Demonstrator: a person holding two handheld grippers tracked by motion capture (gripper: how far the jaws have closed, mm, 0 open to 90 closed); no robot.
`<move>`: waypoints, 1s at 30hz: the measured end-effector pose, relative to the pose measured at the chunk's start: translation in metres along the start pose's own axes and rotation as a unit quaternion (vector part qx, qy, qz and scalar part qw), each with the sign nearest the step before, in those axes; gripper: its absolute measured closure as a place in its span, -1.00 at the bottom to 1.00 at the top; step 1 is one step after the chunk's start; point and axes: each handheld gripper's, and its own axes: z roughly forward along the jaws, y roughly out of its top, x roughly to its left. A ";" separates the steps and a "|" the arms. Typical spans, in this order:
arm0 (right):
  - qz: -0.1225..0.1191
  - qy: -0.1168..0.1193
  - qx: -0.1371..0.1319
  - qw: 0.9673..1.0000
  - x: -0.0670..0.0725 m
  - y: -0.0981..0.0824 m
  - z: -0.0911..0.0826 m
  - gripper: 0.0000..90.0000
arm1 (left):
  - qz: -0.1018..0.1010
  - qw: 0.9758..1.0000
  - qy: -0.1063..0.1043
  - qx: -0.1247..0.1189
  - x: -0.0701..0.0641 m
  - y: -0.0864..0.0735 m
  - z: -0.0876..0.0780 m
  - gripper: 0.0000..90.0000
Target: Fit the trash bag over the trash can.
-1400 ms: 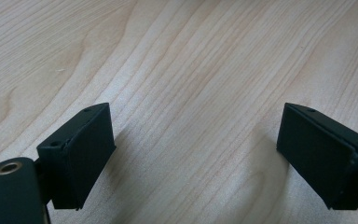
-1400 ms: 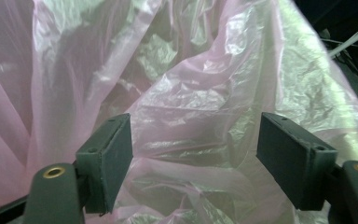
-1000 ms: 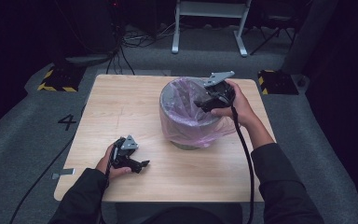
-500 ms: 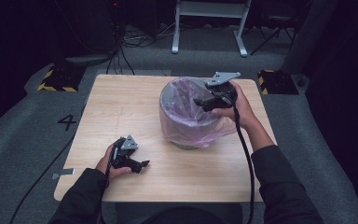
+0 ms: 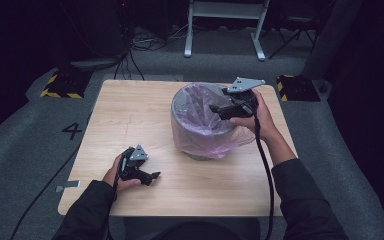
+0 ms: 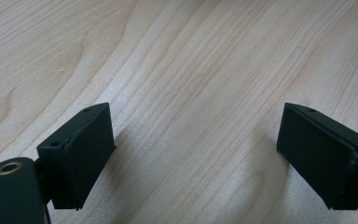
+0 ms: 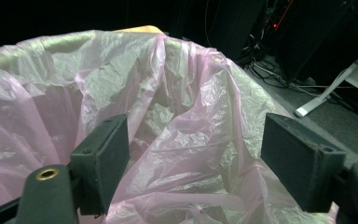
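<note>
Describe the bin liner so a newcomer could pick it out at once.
Start at the light wooden table. On its right half stands a round grey bin, with the right tool open above its rim. The bin liner is the crinkled, translucent pink plastic bag lining that bin and draped over its sides, the one pink thing there.

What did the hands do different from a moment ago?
Hardly anything. The right gripper shifted slightly over the bin's pink bag, jaws open, holding nothing. The left gripper stayed resting on the table, jaws open.
</note>
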 end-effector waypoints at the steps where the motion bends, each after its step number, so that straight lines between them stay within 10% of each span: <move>1: 0.000 0.000 -0.002 1.000 0.001 0.000 -0.001 -0.47 | 0.000 1.000 0.000 0.000 0.000 0.000 0.000 -0.76; 30: -0.014 -0.002 -0.014 1.000 0.004 -0.006 -0.038 -0.51 | 0.000 1.000 0.000 0.000 0.000 0.000 0.000 -0.76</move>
